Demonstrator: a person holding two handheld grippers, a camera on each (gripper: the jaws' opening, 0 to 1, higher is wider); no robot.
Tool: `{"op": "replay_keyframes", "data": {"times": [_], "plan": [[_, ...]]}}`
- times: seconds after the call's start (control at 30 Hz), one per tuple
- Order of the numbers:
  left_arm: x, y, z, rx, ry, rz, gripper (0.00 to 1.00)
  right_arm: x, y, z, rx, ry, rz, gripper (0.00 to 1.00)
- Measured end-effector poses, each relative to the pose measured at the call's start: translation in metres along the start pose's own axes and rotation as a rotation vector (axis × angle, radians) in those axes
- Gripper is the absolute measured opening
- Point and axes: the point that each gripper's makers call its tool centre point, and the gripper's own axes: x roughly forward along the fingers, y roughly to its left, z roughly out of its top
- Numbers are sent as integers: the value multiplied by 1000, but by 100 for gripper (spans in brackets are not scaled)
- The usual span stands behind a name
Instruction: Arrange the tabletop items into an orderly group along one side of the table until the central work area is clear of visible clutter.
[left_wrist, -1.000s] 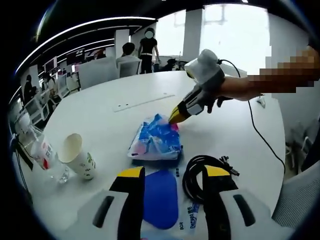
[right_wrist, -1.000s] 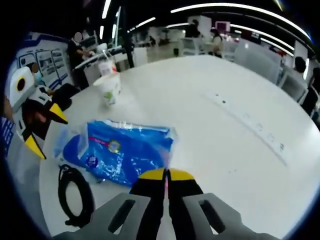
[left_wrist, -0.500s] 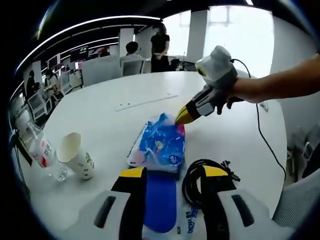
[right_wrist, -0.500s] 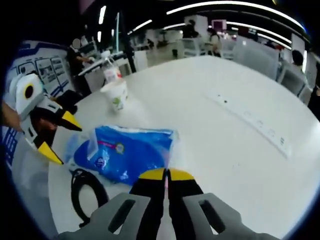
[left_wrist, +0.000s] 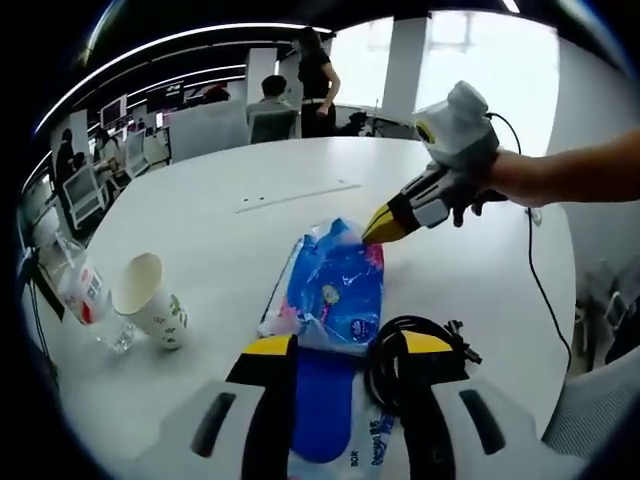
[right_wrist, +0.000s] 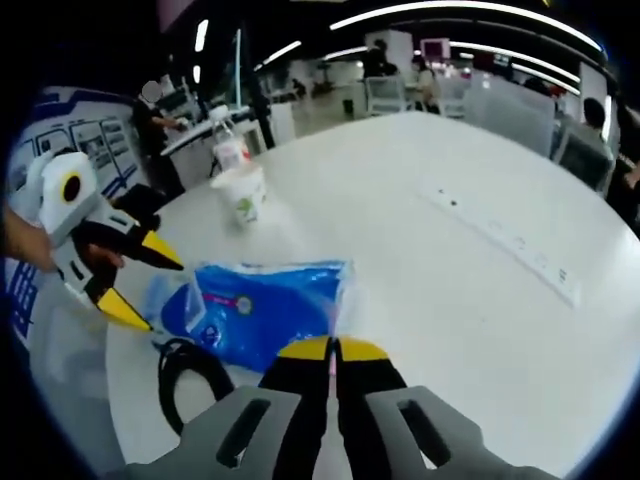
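Left gripper view: right claw (left_wrist: 378, 229) on packet (left_wrist: 335, 290).

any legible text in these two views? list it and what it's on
Nothing reads cleanly.
Blue wipes pack: round logo and printing, too blurred to read.
Flat blue pouch between the left claw's jaws: dark lettering along its clear edge, too small to quote.
Plastic bottle: red and white label, unreadable.
Paper cup: green pattern, no words made out.
Wall posters in the right gripper view: blurred.

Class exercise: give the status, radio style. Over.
Right gripper shut on blue wipes pack. Left gripper open over pack's near end. Black cable coil alongside; paper cup, bottle aside.
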Motion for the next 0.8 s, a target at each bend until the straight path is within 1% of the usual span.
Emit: {"op": "replay_keyframes", "data": {"times": [0.13, 0.2, 0.33, 0.67, 0.8], "plan": [[1, -2, 2, 7, -7, 5, 35, -2, 2, 0, -3, -8, -2, 0], [4, -3, -2, 18, 9, 7, 35, -3, 5, 0, 4, -17, -2, 0], [6, 0, -8, 8, 29, 21, 33, -6, 10, -3, 9, -20, -3, 0], [13, 6, -13, -11, 59, 40, 29, -11, 17, -13, 35, -13, 2, 0], [17, 10, -17, -28, 85, 59, 22, -13, 20, -15, 44, -13, 5, 0]]}}
